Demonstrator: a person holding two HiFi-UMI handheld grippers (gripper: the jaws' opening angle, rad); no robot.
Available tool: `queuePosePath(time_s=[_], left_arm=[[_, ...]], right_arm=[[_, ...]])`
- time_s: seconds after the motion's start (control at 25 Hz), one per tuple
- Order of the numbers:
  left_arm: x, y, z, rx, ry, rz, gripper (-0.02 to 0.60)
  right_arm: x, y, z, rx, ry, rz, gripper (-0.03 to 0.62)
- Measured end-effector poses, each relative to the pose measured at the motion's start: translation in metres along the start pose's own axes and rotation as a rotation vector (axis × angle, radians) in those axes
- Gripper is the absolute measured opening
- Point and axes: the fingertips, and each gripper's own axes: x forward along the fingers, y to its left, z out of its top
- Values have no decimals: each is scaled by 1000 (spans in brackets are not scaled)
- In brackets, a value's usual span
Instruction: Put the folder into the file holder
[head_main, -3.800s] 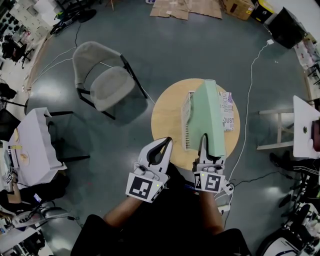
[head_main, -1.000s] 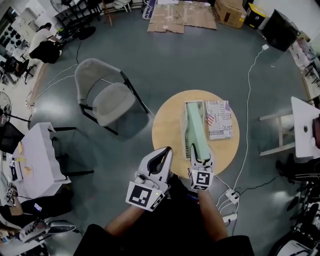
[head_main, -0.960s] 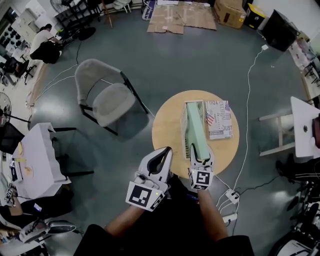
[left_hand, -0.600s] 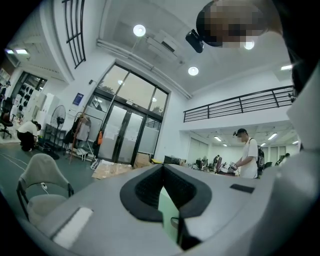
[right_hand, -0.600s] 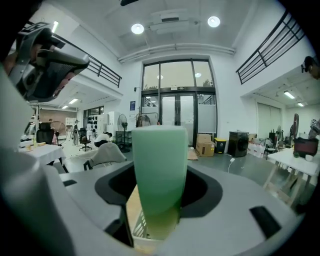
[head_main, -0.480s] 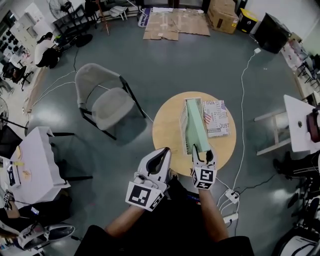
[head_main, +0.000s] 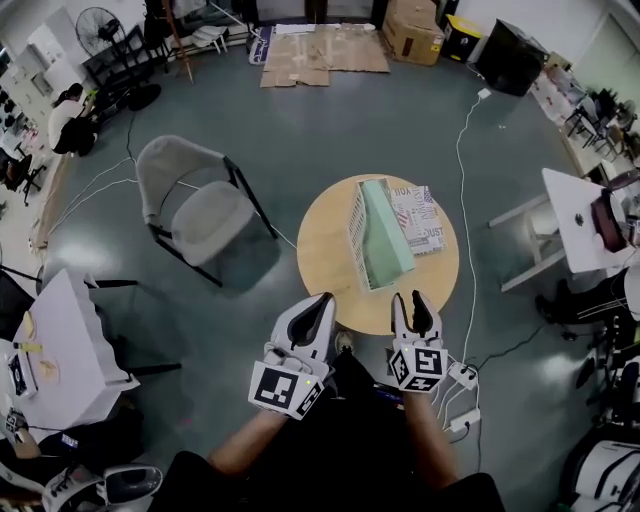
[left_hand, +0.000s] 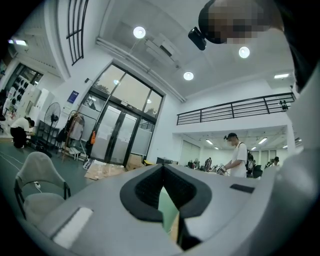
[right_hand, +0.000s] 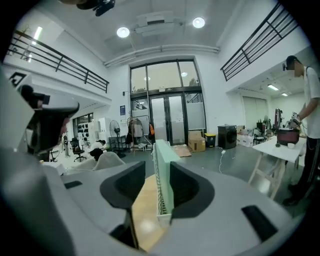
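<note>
A pale green folder (head_main: 381, 235) stands on edge in the white mesh file holder (head_main: 353, 232) on the round wooden table (head_main: 325, 255). My right gripper (head_main: 413, 298) hovers at the table's near edge, just short of the folder's near end. Its jaws are closing with nothing between the pads. In the right gripper view the folder (right_hand: 164, 165) and the holder (right_hand: 160, 202) stand beyond the right gripper (right_hand: 157, 169). My left gripper (head_main: 322, 301) is shut and empty, at the table's near left edge. In the left gripper view a sliver of folder (left_hand: 170, 212) shows under the left gripper (left_hand: 162, 168).
A printed magazine (head_main: 419, 215) lies flat to the right of the holder. A grey chair (head_main: 200, 205) stands left of the table. Power strips and cables (head_main: 460, 378) lie on the floor at the right. White tables (head_main: 578, 218) stand at both sides.
My right gripper has let go of the folder's near end and drawn back toward me. The folder stays upright in the holder. The left gripper has barely moved.
</note>
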Motion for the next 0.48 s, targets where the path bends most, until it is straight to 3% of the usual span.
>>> queuePosePath(time_s=[0.2,0.48], left_arm=[[-14,-10,-1,12,2,-4,3],[-22,-17,-7,14,19,5,3]], right_arm=[[-36,7,20,61,-13,-9,86],[-67,10,45,82,-49,1,48]])
